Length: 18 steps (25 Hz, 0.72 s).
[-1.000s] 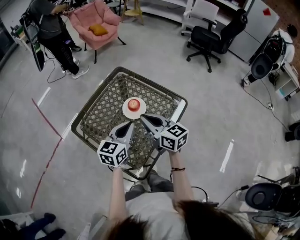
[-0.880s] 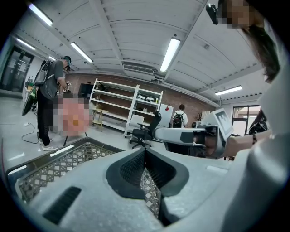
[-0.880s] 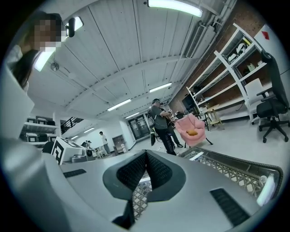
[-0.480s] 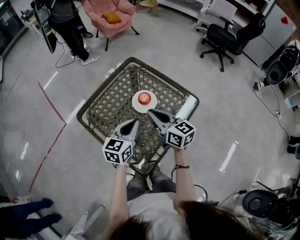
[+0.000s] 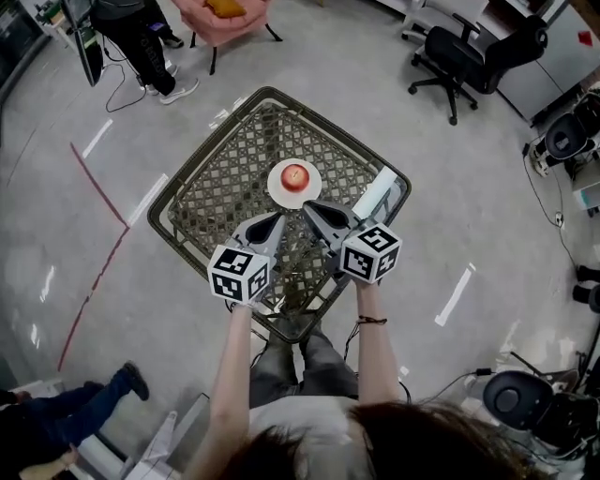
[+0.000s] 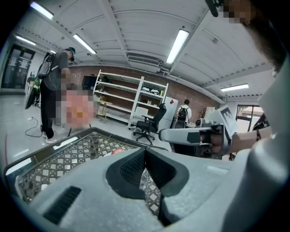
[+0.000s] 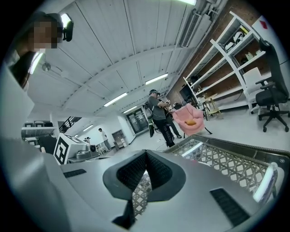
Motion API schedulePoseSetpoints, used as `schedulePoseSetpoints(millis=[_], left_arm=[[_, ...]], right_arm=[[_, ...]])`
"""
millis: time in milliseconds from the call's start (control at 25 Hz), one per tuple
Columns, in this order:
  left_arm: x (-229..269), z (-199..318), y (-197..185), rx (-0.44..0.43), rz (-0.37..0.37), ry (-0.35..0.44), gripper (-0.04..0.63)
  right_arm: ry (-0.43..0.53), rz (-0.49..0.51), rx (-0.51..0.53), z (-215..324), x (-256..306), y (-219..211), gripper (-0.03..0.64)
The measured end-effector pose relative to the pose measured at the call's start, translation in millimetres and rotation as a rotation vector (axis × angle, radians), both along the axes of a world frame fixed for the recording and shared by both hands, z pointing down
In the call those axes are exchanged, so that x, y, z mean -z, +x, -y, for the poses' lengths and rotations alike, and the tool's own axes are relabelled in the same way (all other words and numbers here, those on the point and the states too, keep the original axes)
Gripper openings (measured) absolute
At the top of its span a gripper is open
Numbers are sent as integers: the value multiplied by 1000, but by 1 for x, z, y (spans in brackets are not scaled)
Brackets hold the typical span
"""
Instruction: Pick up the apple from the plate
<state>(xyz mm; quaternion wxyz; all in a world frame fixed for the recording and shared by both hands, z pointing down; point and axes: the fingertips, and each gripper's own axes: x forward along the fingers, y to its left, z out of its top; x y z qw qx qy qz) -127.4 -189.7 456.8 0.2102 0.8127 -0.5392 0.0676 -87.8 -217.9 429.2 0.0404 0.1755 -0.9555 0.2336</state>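
A red apple [image 5: 295,175] lies on a small white plate [image 5: 275,182] in the middle of a wire-mesh cart [image 5: 225,187]. Both grippers hover over the cart's near side, short of the plate and pointing at it. My left gripper [image 5: 278,219] is shut and holds nothing. My right gripper [image 5: 308,206] is also shut and empty, its tip just below the plate's rim in the head view. In the left gripper view the pads [image 6: 136,167] meet, and a sliver of the apple [image 6: 117,151] shows beyond them. The right gripper view shows closed pads [image 7: 156,172] above the mesh.
The cart has a raised rim all round and a white bar [image 5: 374,193] on its right edge. A person [image 5: 141,37] stands at the far left beside a pink armchair [image 5: 225,9]. A black office chair [image 5: 478,56] is at the far right. Red tape [image 5: 94,187] marks the floor.
Both grippers have sunk a little toward the cart, side by side, and stayed shut. The apple and plate have not moved on the mesh. The head view has drifted, so the cart sits higher in frame.
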Motion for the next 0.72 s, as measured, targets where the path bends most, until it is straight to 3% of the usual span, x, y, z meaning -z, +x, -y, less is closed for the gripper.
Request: schedulePoseSetpoints(millis=[720], left_arm=[[-59,41,2,-49,32,-58,11]], right_arm=[[-35,-29,-13,43,-59,5,9]])
